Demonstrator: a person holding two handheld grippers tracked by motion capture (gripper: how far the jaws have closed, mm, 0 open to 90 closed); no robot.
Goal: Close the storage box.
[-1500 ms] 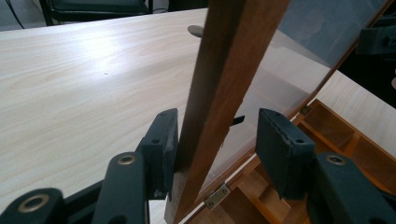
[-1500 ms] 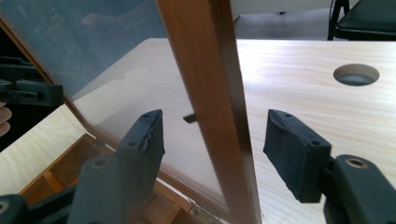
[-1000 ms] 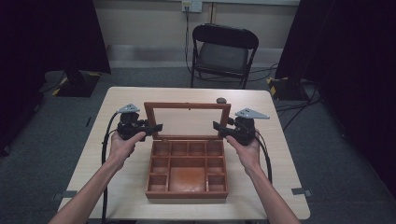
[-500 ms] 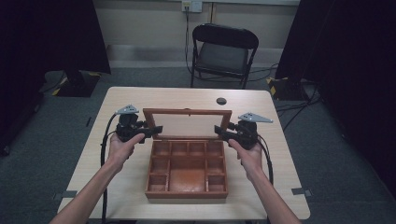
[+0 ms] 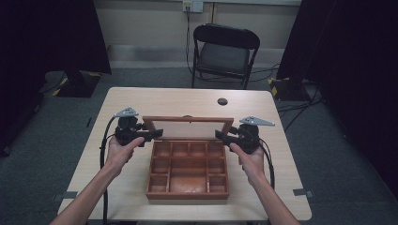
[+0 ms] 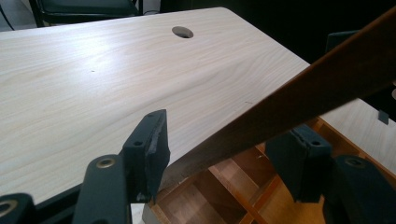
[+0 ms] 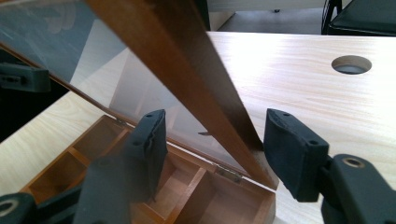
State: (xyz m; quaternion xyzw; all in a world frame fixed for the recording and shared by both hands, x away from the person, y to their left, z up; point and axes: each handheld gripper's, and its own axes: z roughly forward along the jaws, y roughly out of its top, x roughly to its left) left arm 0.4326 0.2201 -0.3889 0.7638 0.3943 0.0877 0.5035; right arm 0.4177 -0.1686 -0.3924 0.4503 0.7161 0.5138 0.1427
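A brown wooden box (image 5: 187,193) with several compartments sits mid-table. Its hinged, glass-panelled lid (image 5: 187,120) stands part-way up, leaning over the compartments. My left gripper (image 5: 157,136) is at the lid's left rail and my right gripper (image 5: 219,136) at its right rail. In the left gripper view the rail (image 6: 327,79) runs between the jaws of the left gripper (image 6: 224,156), and no pad presses on it. In the right gripper view the rail (image 7: 187,60) passes between the jaws of the right gripper (image 7: 219,140) with gaps on both sides. Both sets of jaws have just been opening.
The pale wooden table (image 5: 141,103) has a round cable hole (image 5: 222,101) behind the box. A black folding chair (image 5: 225,51) stands beyond the far edge. Bare tabletop lies left, right and behind the box.
The lid's top edge shows lower than a second ago, so the lid has tilted down. Both hands have come down a little with it.
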